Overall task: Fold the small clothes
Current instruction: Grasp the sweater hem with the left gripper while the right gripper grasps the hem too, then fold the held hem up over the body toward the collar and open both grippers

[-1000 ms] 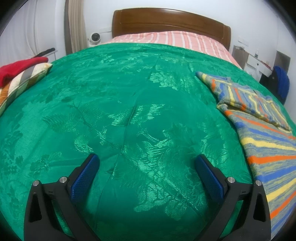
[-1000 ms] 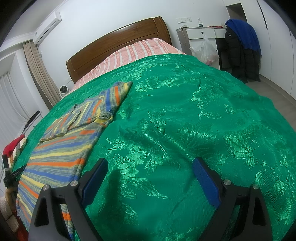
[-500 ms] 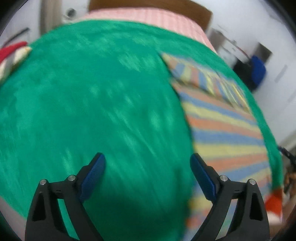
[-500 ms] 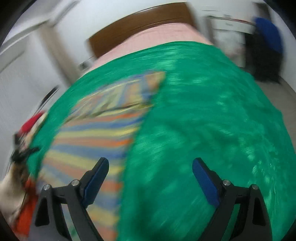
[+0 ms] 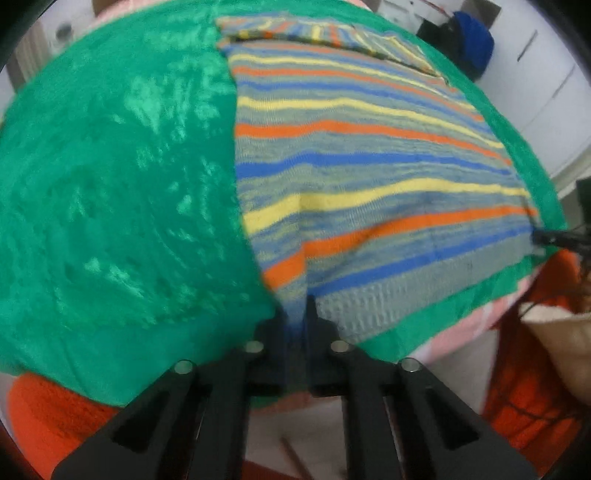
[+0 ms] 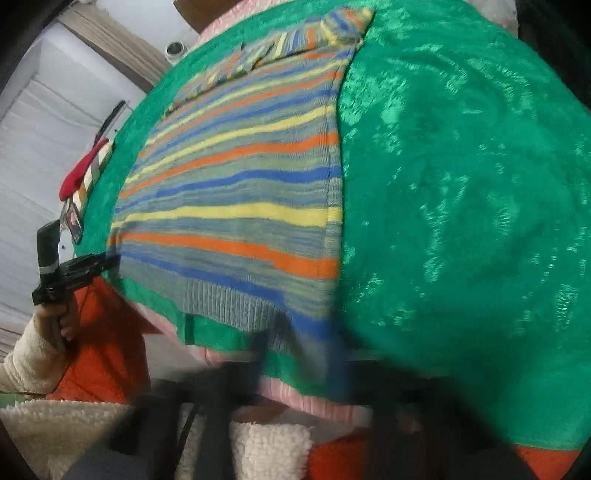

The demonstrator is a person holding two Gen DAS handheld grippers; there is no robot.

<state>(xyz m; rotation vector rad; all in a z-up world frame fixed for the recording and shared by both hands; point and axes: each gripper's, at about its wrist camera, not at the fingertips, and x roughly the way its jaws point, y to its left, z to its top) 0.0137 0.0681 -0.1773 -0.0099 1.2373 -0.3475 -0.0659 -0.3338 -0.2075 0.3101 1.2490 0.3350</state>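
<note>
At the near edge of the bed, the left gripper [image 5: 294, 314] has its jaws closed on the near left hem corner of the striped knit sweater in blue, orange, yellow and grey [image 5: 369, 155]. The right gripper [image 6: 299, 354] is motion-blurred in its own view; its jaws appear drawn together at the near right hem corner, and the left view shows dark tips at that corner, so it is judged clamped on the hem. The sweater lies flat along the near edge of the glossy green patterned bedspread [image 5: 110, 166], hem toward the onlooker, with one striped sleeve [image 5: 332, 35] already laid across the far, upper part. The fold is judged early: sleeve placed, body not yet doubled over. Compared with one second ago, both grippers were wide apart above bare bedspread; they have since swung to the hem and closed. Beyond, a red and striped garment pile [image 6: 83, 171] rests at the far left edge.
</note>
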